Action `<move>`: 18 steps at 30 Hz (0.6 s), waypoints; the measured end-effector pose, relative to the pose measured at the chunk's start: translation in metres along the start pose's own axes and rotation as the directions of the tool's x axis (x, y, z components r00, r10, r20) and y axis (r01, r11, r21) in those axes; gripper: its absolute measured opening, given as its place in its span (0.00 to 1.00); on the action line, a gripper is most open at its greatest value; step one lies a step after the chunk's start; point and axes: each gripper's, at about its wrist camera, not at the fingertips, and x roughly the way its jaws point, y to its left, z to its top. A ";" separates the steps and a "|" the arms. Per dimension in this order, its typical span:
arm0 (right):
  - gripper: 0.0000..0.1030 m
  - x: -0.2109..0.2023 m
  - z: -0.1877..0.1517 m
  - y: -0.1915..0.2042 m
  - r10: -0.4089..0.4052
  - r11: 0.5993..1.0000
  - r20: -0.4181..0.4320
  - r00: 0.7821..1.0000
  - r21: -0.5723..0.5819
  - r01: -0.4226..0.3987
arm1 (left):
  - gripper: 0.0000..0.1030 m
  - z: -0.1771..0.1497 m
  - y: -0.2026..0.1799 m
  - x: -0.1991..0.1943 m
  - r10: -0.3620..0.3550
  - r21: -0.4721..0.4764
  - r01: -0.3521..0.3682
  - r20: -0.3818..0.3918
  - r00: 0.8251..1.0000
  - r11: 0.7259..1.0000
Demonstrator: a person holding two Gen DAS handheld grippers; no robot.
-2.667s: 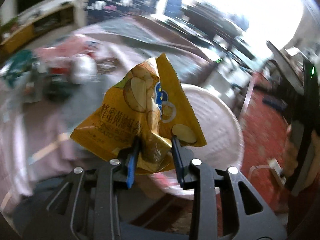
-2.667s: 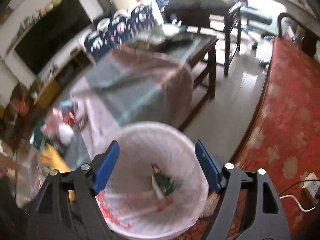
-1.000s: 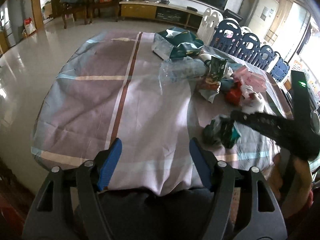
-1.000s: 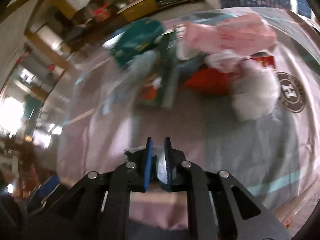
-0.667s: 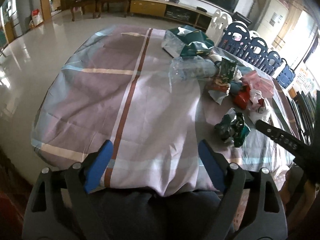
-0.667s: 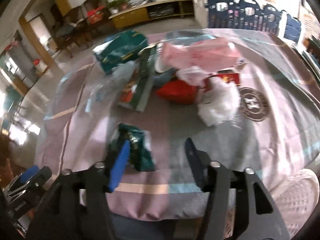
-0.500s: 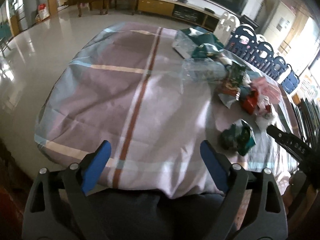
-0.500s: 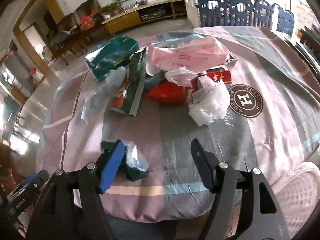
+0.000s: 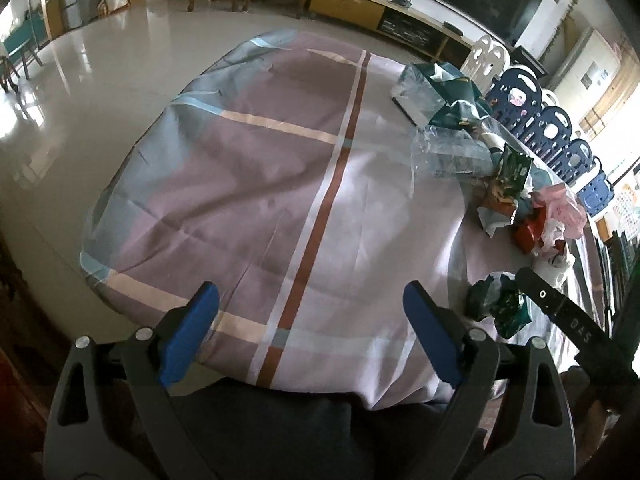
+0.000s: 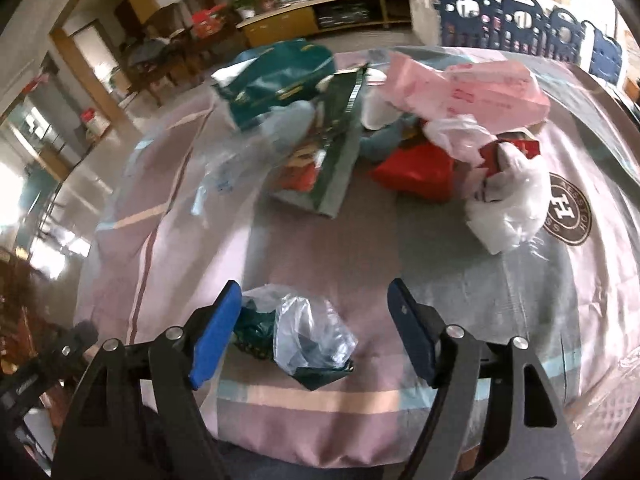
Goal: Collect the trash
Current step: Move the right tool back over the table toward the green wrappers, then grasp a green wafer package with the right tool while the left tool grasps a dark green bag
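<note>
Right gripper [image 10: 314, 328] jaws have just been opening and stand wide, a crumpled green wrapper with clear plastic [image 10: 296, 340] lying on the desk [image 10: 460, 280] between them, close to the left finger, not pinched. Left gripper [image 9: 310, 328] is wide with nothing in it, over bare checked cloth [image 9: 260, 184] at the desk's near edge. Remaining trash pile [image 10: 400, 128] sits further back: green bags, pink bag, red wrapper, white plastic.

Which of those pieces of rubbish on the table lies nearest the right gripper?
The crumpled dark green wrapper with clear plastic, alone near the table edge between the right gripper's open fingers; the rest sits piled farther back.
</note>
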 end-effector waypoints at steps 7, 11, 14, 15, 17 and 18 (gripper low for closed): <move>0.72 -0.011 0.025 -0.024 -0.007 0.994 0.068 0.998 0.108 -0.001 | 0.91 -0.004 -0.012 0.006 0.005 0.040 -0.005 -0.002 1.000 0.999; 0.72 0.002 0.059 -0.008 0.010 0.993 0.062 0.998 0.114 -0.017 | 0.91 -0.008 -0.021 0.008 -0.020 0.096 0.019 0.007 1.000 0.995; 0.72 0.030 0.081 0.007 -0.041 0.994 0.020 0.999 0.106 0.039 | 0.91 -0.011 -0.026 0.007 -0.005 0.122 0.002 0.024 1.000 0.992; 0.70 0.045 0.087 0.011 -0.049 0.993 -0.006 0.999 0.104 0.049 | 0.91 -0.012 -0.027 0.006 -0.003 0.134 -0.001 0.027 1.000 0.991; 0.39 0.065 0.091 0.012 -0.057 0.993 -0.052 0.997 0.100 0.062 | 0.91 -0.014 -0.031 0.006 -0.001 0.162 -0.004 0.032 1.000 0.987; 0.11 0.072 0.090 0.013 -0.060 0.993 -0.081 0.995 0.093 0.067 | 0.91 -0.014 -0.032 0.006 0.001 0.169 -0.006 0.032 1.000 0.986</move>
